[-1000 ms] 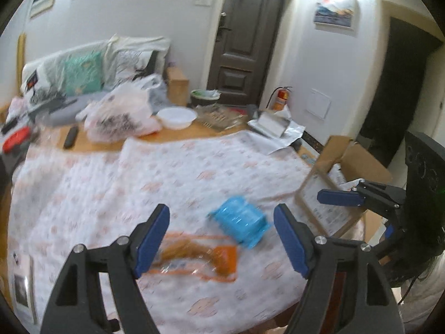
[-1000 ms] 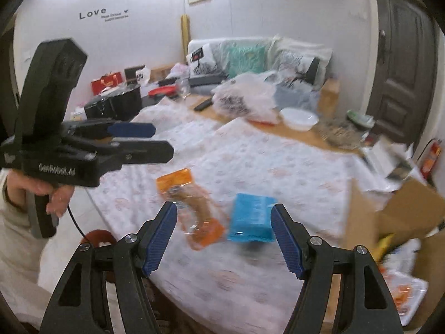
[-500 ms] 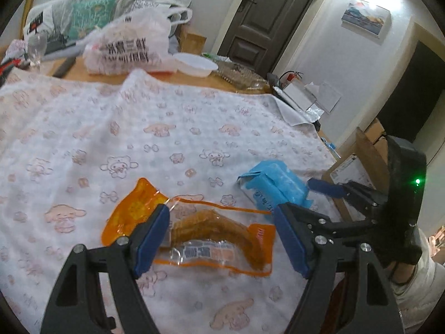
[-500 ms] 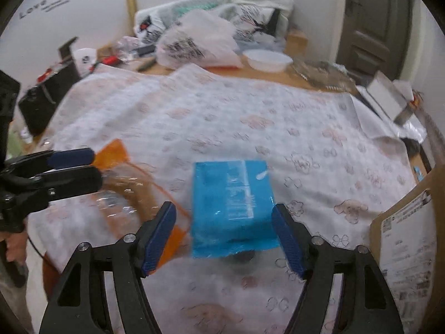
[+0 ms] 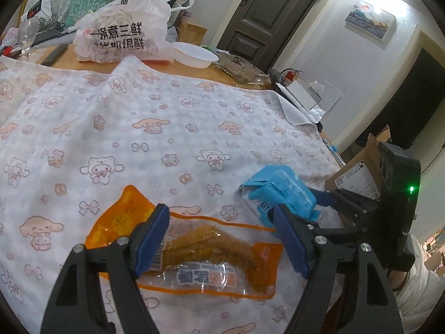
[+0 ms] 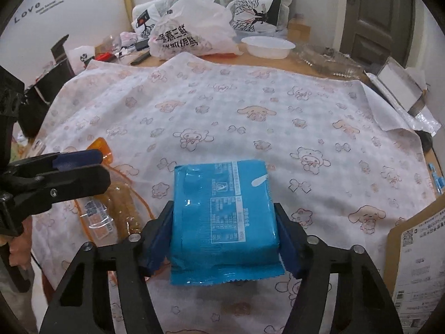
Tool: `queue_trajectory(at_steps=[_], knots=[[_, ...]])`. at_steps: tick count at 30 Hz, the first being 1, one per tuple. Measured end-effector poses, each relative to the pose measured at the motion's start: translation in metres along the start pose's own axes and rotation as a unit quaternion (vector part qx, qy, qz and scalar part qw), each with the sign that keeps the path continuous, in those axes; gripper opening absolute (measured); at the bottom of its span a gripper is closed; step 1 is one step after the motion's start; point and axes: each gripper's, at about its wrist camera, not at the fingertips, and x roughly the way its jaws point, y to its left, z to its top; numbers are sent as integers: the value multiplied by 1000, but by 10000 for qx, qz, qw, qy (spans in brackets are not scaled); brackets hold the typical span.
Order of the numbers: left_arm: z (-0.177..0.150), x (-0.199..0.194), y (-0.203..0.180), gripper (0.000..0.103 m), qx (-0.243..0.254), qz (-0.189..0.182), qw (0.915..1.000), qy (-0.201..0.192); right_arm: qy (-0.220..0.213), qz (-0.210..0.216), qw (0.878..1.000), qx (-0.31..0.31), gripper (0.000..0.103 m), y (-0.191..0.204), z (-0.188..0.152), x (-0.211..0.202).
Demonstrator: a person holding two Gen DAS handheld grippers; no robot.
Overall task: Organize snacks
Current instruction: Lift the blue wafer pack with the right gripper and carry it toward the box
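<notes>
a lived-in home is shown: a dining table (image 6: pixel 306 69) is draped with a cartoon-printed cloth (image 5: pixel 167 128), a cushioned sofa (image 6: pixel 250 5) is set against the wall, and framed pictures (image 5: pixel 370 22) are hung near a panelled door (image 5: pixel 267 14).

The right gripper (image 6: pixel 224 235) points steeply down, its jaws just closed in so both blue pads press the sides of the blue packet (image 6: pixel 222 217) — a grip. The left gripper (image 5: pixel 221 239) also tilts downward, jaws standing apart over the orange packet (image 5: pixel 194 253), pads not pressing it. A hand (image 6: pixel 16 246) shows at the left gripper's handle — partly hidden.
</notes>
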Motion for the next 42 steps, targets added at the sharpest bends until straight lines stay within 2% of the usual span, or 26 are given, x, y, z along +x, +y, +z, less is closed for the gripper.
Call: queue_trajectory(at_steps=[3, 10, 17, 22, 25, 29, 33, 37, 42], knots=[[-2, -4, -3, 74, 16, 1, 10000, -12, -54, -124, 9998, -130, 61, 7, -3, -4], [-4, -25, -18, 74, 39, -274, 9995, -165, -408, -29, 9991, -109, 61, 16, -5, -31], [-5, -51, -44, 75, 40, -870, 9957, -301, -1010, 454, 9936, -235, 61, 39, -7, -81], [-9, -74, -59, 74, -58, -1359, 9897, -439, -1513, 762, 9846, -427, 61, 56, -13, -121], [-11, -88, -67, 62, -81, -1527, 9869, -517, -1741, 825, 9795, -584, 61, 67, -18, -140], [-17, -107, -81, 52, 59, -1415, 9877, -660, -1908, 845, 9748, -788, 61, 78, -27, -161], [-24, -129, -110, 48, 653, -904, 9899, -879, -1918, 857, 9737, -886, 61, 79, -33, -174], [-26, -141, -141, 47, 1163, -566, 9860, -1053, -2083, 788, 9705, -927, 61, 75, -39, -193], [-19, -142, -182, 47, 1593, -419, 9803, -1095, -2291, 746, 9674, -775, 61, 52, -46, -216]])
